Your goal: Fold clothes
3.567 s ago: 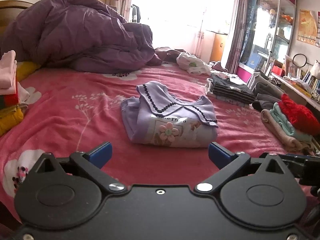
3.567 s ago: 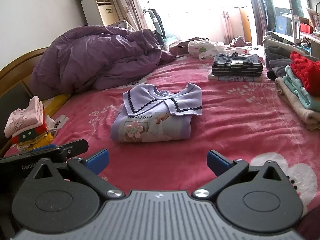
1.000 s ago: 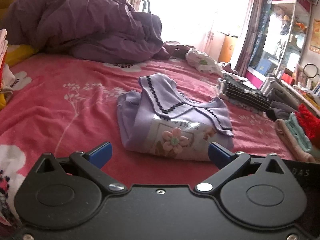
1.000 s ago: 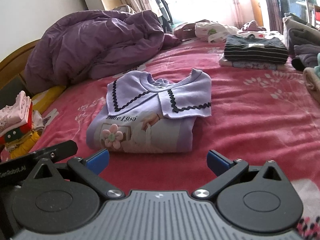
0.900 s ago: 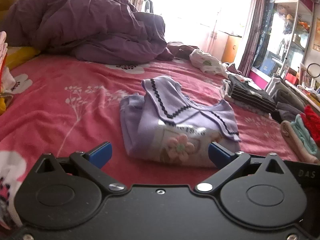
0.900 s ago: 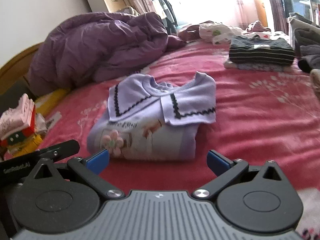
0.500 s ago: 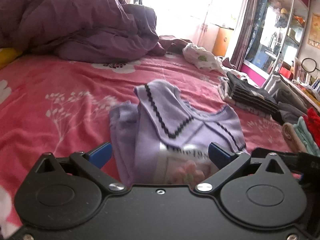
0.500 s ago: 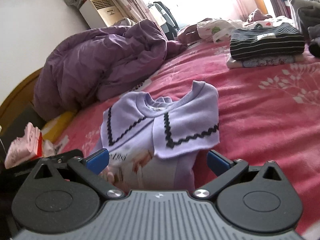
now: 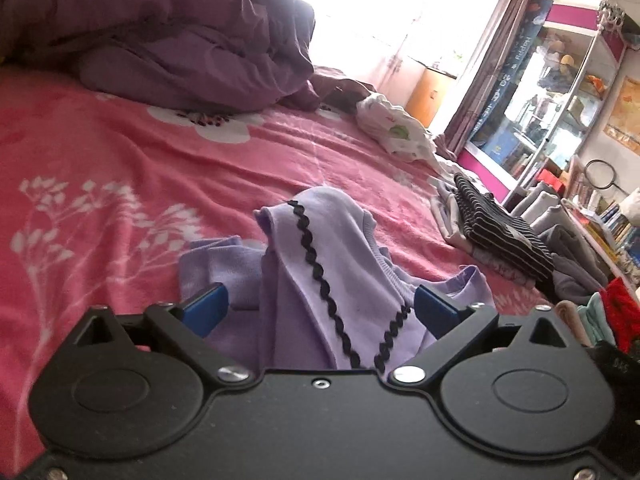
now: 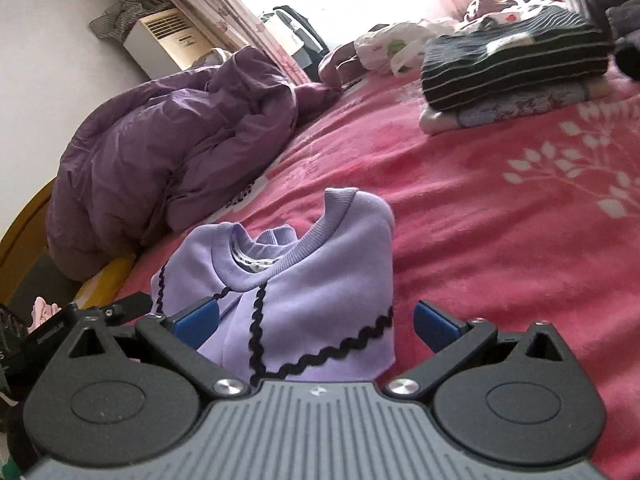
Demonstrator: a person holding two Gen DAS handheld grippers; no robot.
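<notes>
Left wrist view: the left gripper [image 9: 320, 312] has its two blue-tipped fingers [image 9: 206, 306] set wide apart, one on each side of the folded lilac sweater with black scalloped collar trim [image 9: 320, 276]. The sweater lies between the fingers and fills the gap from the camera's angle; whether either finger touches the fabric cannot be determined. The sweater rests on the pink floral bed cover [image 9: 120, 168]. A crumpled purple duvet [image 9: 160, 32] lies at the far end of the bed. A folded black-and-white striped garment [image 9: 500, 232] sits on the bed to the right, well apart from the sweater, and a white plastic bag [image 9: 392, 132] lies beyond it. A glass-fronted display cabinet [image 9: 552, 92] stands at the right. Right wrist view: the right gripper [image 10: 316, 322] also has its fingers spread apart, straddling the near edge of the same sweater [image 10: 312, 280], whose ribbed neckline faces upward. The black body of the left gripper [image 10: 80, 324] shows at the lower left, just beside the sweater. The striped garment [image 10: 512, 56] tops a small stack at the upper right. A cream air-conditioner unit [image 10: 164, 40] stands against the wall.
</notes>
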